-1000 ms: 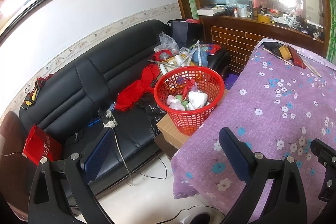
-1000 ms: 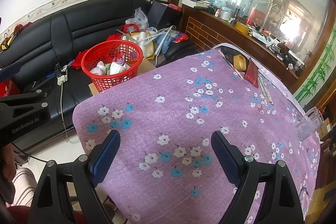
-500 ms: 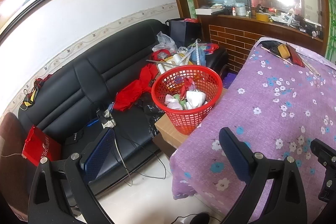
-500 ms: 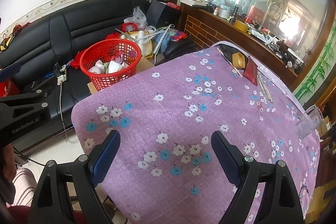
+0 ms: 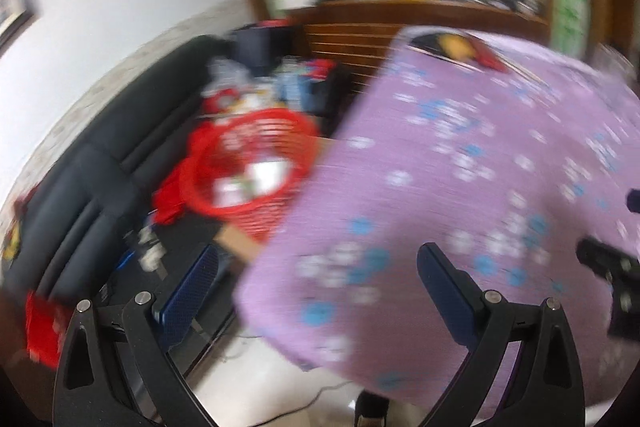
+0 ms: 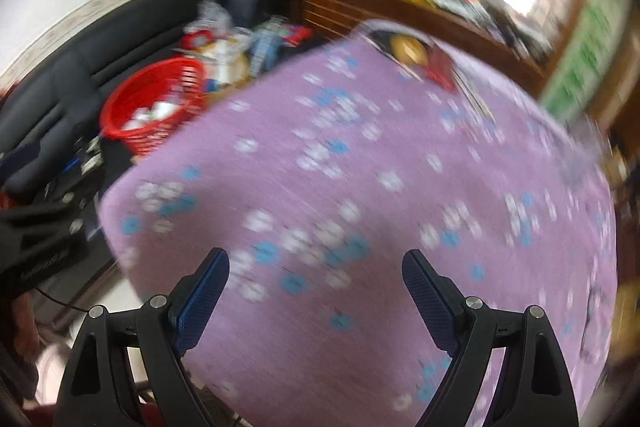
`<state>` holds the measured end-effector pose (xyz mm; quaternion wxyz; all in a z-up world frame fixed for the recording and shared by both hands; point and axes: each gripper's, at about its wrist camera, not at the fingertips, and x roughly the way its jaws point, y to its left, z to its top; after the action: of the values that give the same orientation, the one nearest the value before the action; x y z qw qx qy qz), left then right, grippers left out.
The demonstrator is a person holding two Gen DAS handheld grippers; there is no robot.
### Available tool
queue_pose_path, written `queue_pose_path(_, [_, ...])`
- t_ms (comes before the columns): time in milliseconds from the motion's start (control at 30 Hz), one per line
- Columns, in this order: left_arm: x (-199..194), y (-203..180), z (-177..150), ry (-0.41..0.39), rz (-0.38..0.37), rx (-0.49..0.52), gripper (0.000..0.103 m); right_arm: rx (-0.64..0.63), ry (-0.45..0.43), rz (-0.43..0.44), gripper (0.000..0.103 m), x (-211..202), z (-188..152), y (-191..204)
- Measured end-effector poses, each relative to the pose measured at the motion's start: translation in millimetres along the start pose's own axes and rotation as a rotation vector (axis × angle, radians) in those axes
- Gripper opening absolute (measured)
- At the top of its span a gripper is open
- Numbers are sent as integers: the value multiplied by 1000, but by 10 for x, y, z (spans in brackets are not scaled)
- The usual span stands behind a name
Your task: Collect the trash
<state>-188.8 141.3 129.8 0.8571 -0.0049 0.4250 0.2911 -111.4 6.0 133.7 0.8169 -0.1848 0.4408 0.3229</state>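
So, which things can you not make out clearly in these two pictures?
- Contents of the red basket: motion blur, both views.
- Items at the far end of the purple tablecloth: blurred, both views.
- Clutter on the black sofa: blurred, small.
- Right claw: cut off by the left view's edge.

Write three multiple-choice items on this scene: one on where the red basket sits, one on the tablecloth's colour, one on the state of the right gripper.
1. Where is the red basket?
A. On the tablecloth
B. Beside the table, in front of the black sofa
C. On the wooden counter

2. What colour is the tablecloth?
A. Green with stripes
B. Plain white
C. Purple with blue and white flowers

3. How is the right gripper?
A. Open, empty
B. Shut on paper
C. Shut on a bottle

Answers:
1 B, the basket sits off the table's edge by the sofa.
2 C, flowers dot the purple cloth.
3 A, nothing lies between its spread fingers.
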Motion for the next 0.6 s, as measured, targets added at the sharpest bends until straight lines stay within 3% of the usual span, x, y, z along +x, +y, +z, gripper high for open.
queue_pose_path(133, [186,-645,-5,56,-198,132,99,187,74,-85,91,152,-285,-621])
queue_pose_path(233, [286,-1119,-19,66,-288,215,99,317,125,-167,91,240,-593,-1080])
queue_pose_path(433, [523,-1710,85,68,-385,254,99,527,153,-278,91,314,-1137,-1816])
queue_pose_path(600, [760,-1914,168,69,-370,265,99,583,117,-318,91,416,-1304,-2149])
